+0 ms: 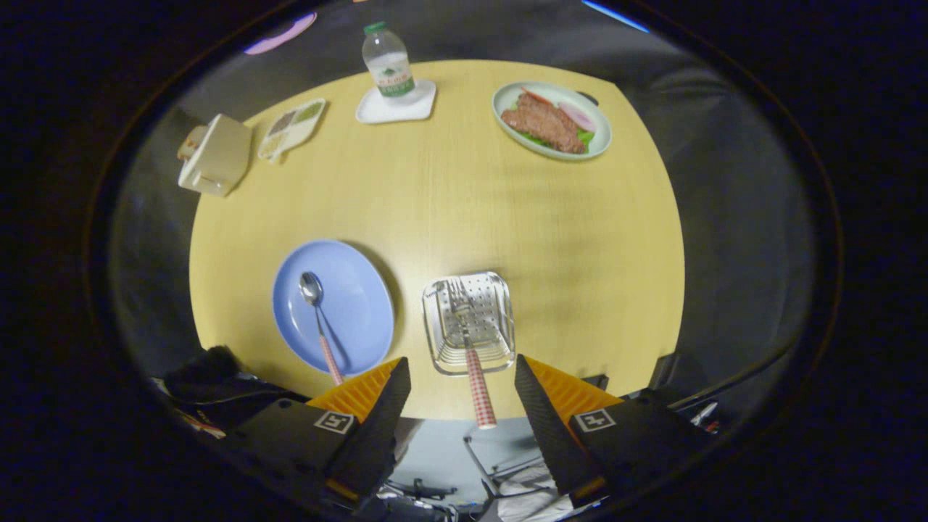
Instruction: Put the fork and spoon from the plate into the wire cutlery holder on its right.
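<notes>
A blue plate (355, 290) lies on the yellow table, just ahead of my left finger. On it rests a spoon (319, 319) with a checked red handle, bowl pointing away from me. To the plate's right stands the wire cutlery holder (489, 290). A fork (470, 348) with the same checked handle lies in it, tines at the far end, handle sticking out over the near rim and past the table edge. My gripper (462, 370) is open, raised above the table's near edge. The fork handle runs between my fingers, touching neither.
At the far side stand a water bottle (388, 61) on a white coaster (417, 107), a plate of meat and vegetables (552, 119), a small divided tray (292, 128) and a beige box (216, 154). Below the near table edge lie cables and clutter (500, 478).
</notes>
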A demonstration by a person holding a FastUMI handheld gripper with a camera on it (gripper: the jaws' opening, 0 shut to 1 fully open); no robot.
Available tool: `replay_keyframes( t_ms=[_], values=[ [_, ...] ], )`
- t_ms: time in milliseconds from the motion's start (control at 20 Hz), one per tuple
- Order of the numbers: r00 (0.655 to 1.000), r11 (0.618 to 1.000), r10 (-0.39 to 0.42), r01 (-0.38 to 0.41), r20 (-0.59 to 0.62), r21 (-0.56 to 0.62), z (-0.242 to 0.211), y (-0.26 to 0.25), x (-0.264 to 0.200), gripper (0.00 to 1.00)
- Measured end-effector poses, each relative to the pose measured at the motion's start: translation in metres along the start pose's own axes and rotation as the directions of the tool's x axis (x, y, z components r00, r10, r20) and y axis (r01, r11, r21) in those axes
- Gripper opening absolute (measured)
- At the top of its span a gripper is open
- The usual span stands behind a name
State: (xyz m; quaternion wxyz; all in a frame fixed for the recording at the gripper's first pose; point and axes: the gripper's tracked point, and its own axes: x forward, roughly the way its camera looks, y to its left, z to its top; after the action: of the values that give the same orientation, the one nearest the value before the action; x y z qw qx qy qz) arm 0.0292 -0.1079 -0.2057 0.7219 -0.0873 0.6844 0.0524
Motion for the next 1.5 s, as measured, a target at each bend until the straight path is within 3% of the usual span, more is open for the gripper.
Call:
replay_keyframes(
  t_ms=[150,300,700,900,1100,1250,1500],
  values=[
    [0.992,0.998,0.055,-0.057,0.114,0.009,0.001,0.034,-0.018,0.91],
    [0.986,0.995,0.098,-0.096,0.136,-0.025,-0.017,0.073,-0.024,0.93],
    [0.981,0.970,0.176,-0.187,-0.079,-0.153,-0.086,0.158,0.033,0.93],
    [0.975,0.948,0.145,-0.186,-0.168,-0.260,-0.114,0.173,0.057,0.91],
    [0.978,0.954,0.142,-0.177,-0.152,-0.244,-0.099,0.182,0.077,0.90],
    [0.982,0.960,0.093,-0.131,-0.162,-0.247,-0.095,0.173,0.092,0.89],
    [0.975,0.970,0.064,-0.110,-0.211,-0.217,-0.104,0.170,0.114,0.69]
  ],
)
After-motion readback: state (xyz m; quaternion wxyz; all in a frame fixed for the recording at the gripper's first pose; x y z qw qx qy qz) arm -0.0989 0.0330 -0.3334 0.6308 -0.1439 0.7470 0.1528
